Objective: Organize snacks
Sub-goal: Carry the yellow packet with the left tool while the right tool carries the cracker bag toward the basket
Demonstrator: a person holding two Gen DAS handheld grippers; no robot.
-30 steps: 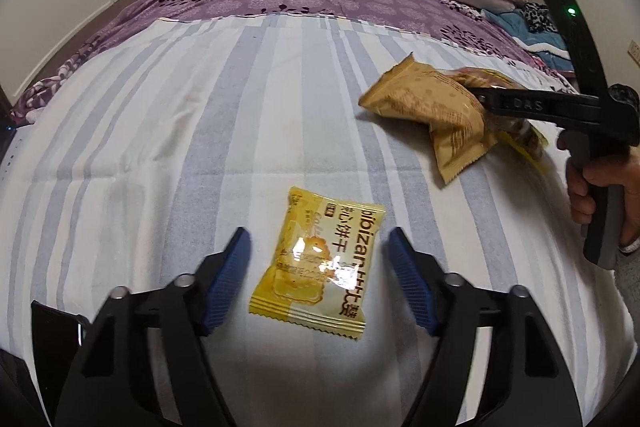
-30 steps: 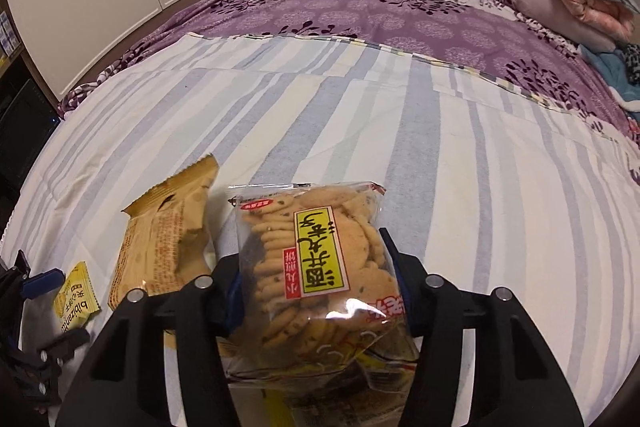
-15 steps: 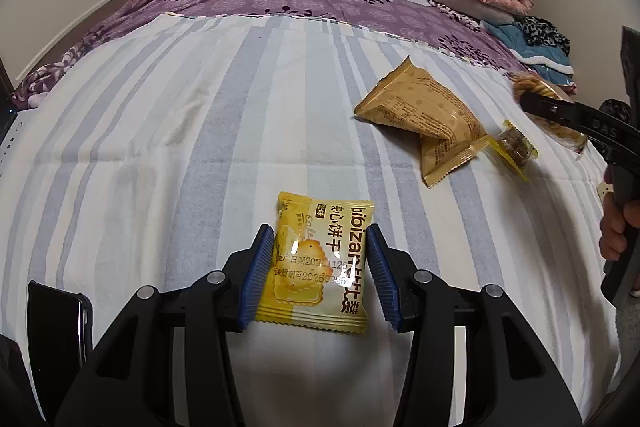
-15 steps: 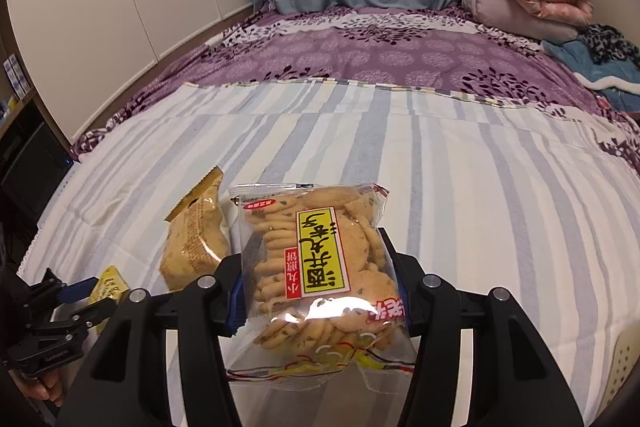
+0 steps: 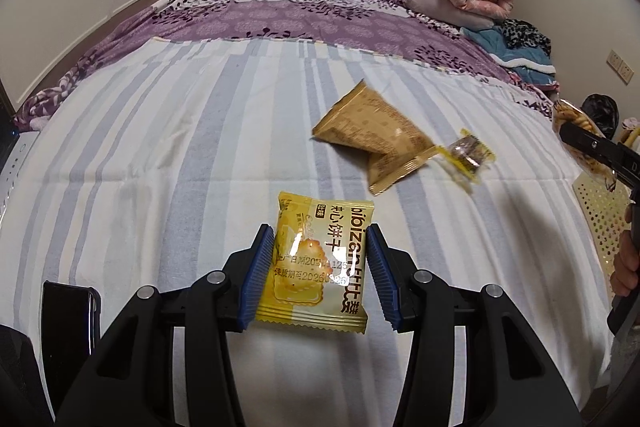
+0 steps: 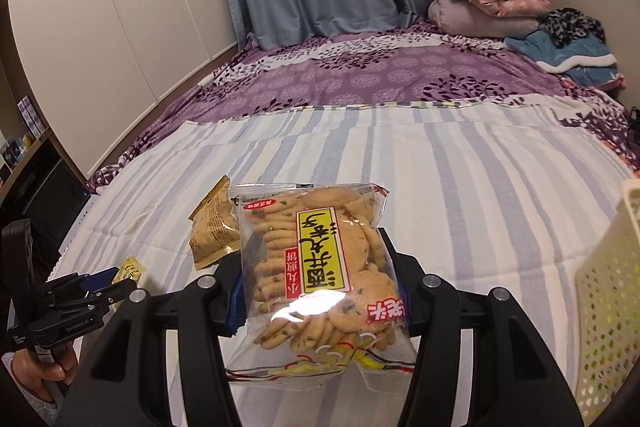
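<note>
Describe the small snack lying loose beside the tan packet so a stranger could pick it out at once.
Start at the striped sheet covering the near half of the bed, then find the tan packet lying loose near its middle. Touching that packet's right corner is the small wrapped snack. It is the smallest item there, with yellow edges and a clear window showing something dark, unlike the opaque yellow biscuit packet between the left tool's fingers.

Yellow biscuit packet (image 5: 318, 263): glossy plastic film, glare spot on face. Cookie bag (image 6: 320, 275): clear shiny plastic, strong reflection. Tan pouch (image 5: 372, 135): duller, crinkled foil-like wrap. Striped sheet (image 5: 180, 155): matt woven cloth, lightly creased. Basket (image 6: 608, 291): perforated cream plastic. Left gripper (image 5: 319, 277): black matt plastic, ribbed blue pads (image 5: 256, 279).
</note>
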